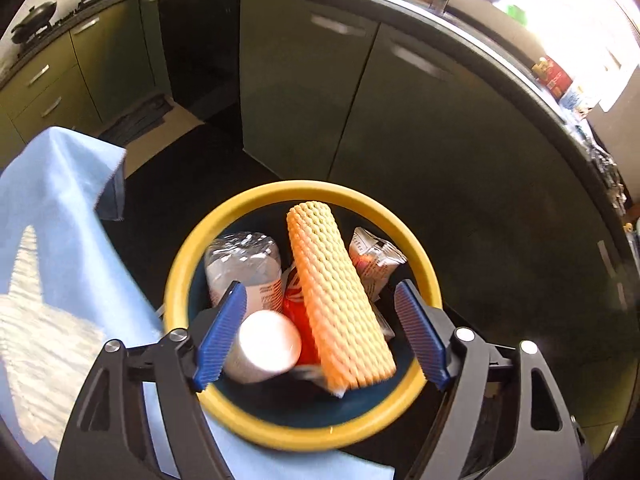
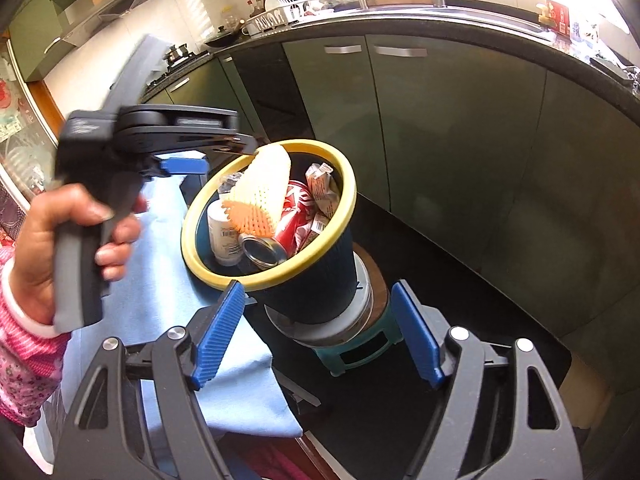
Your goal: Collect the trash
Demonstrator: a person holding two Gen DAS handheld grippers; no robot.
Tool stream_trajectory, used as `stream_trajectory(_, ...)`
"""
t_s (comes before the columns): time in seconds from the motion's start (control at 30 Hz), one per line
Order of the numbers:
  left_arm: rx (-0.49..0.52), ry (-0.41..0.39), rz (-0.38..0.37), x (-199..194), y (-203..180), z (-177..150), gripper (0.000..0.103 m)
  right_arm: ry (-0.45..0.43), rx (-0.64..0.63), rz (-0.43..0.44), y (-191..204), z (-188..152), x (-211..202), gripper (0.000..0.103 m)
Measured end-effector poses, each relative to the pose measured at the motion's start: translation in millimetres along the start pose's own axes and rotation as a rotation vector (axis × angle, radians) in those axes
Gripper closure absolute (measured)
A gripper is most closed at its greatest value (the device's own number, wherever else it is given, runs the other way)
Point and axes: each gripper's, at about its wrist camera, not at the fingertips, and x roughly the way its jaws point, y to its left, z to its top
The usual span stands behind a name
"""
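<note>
Orange foam netting [image 1: 340, 296] tops the yellow-rimmed bin [image 1: 172, 280]; both claws released, seemingly empty.

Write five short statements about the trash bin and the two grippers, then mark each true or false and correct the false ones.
1. The bin has a yellow rim. True.
2. The orange foam net sleeve lies on the blue cloth beside the bin. False: it is in the bin, leaning on the other trash.
3. A red soda can is in the bin. True.
4. The left gripper holds the white-capped bottle. False: its jaws stand open above the bin with nothing between them gripped.
5. The right gripper is clamped on the bin's rim. False: its jaws are open and apart from the bin.
</note>
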Motion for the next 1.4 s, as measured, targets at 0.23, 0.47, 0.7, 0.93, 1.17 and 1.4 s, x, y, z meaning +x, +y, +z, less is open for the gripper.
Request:
stream_trajectory(0.23, 0.028, -0.140, 0.088, -94.3, 33.1, -55.9, 0.005, -0.005, -0.041, 0.018, 15.3, -1.7, -3.7, 0.028)
stream_trajectory(0.47, -0.080, -0.334, 0.235, -200.7, 109.3, -160.8, 0.005, -0.001, -0.133, 0.064, 52.1, -7.2, -6.6, 0.020)
stream_trajectory(0.7, -0.256, -0.505, 0.402, -292.1, 172.9, -270.2, 0.005, -0.056, -0.266, 0.103, 105.1, -15.6, -20.5, 0.007)
stream_trajectory(0.93, -0.371, -0.572, 0.550, -354.1, 196.1, -353.0, 0.005, -0.165, -0.403, 0.074, 144.7, -27.7, -60.3, 0.007)
stream_trajectory(1.17, -0.347, -0.647, 0.598, -391.8, 176.3, -380.9, 0.005, -0.271, -0.420, 0.079, 150.2, -31.1, -114.4, 0.007)
stream_trajectory(1.4, -0.318, -0.683, 0.579, -406.5, 154.0, -384.8, 0.005, -0.320, -0.414, 0.082, 146.1, -32.6, -139.5, 0.007)
